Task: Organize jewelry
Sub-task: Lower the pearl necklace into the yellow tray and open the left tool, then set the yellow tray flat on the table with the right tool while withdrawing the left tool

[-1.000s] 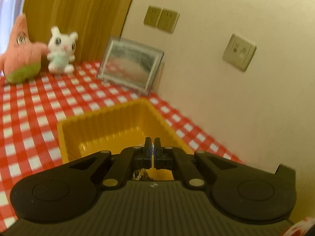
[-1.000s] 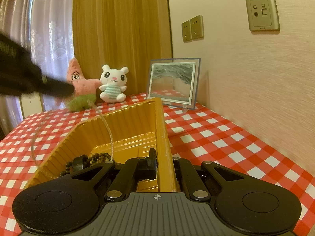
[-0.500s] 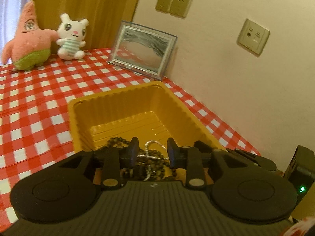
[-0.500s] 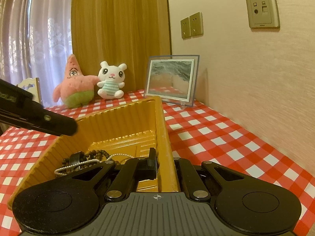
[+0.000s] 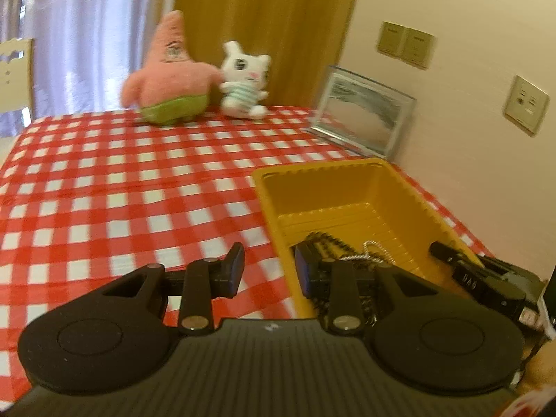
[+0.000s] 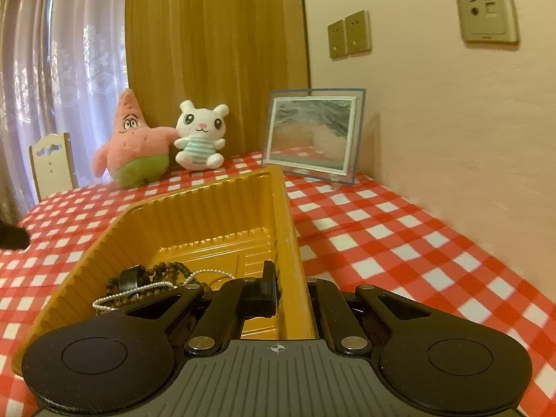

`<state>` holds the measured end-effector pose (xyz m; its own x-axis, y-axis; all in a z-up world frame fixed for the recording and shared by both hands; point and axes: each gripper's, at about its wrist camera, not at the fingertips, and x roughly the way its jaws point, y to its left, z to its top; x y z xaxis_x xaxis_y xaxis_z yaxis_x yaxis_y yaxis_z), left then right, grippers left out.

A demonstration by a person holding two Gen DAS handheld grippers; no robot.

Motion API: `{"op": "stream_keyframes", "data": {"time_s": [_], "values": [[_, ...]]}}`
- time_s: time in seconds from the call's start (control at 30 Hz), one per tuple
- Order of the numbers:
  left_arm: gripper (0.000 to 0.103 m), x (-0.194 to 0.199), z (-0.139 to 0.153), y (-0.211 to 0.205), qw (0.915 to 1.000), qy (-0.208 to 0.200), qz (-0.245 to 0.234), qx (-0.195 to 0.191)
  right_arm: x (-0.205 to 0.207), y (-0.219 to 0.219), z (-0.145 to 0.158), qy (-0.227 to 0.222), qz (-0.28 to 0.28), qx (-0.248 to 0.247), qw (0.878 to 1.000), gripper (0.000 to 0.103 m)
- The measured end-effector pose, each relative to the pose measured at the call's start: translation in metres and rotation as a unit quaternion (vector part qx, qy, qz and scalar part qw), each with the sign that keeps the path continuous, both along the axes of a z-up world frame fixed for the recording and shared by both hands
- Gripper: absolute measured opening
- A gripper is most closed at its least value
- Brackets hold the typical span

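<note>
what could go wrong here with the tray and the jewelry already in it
1. The right gripper is clamped on the yellow tray wall; pulling or lifting could tip the light tray and spill the jewelry.
2. The silver chain lies across the dark bead necklace; they may tangle.
3. The left gripper, jaws open, straddles the tray's near corner and could snag it.

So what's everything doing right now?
Left gripper: open, holding nothing.
Right gripper: shut on the tray's side wall.
Yellow tray: upright on the table.
Bead necklace: heaped in the tray.
Silver chain: lying across the beads.
Picture frame: standing, leaning back.
</note>
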<state>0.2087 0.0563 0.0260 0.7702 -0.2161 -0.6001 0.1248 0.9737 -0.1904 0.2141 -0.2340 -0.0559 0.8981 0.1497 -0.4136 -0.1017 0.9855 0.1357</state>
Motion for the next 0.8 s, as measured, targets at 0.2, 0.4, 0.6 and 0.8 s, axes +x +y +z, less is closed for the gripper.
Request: {"op": "stream_keyframes", "data": {"time_s": [0.2,0.4,0.6,0.8], "values": [[0.028,-0.004,-0.007,0.014,0.9997,0.005,0.025,0.007,0.033,0.004,0.003,0.006,0.025,-0.004,1.000,0.004],[0.031,-0.012,-0.016,0.016,0.9985,0.009,0.045,0.030,0.058,-0.002,-0.007,0.026,0.045,0.005,0.999,0.004],[0.038,-0.021,-0.024,0.017,0.9979,0.018,0.054,0.031,0.076,-0.024,-0.018,0.048,0.074,0.044,0.995,0.005],[0.051,-0.033,-0.027,0.016,0.9971,0.024,0.065,0.032,0.074,-0.038,-0.012,0.020,0.086,0.053,0.995,0.059]]}}
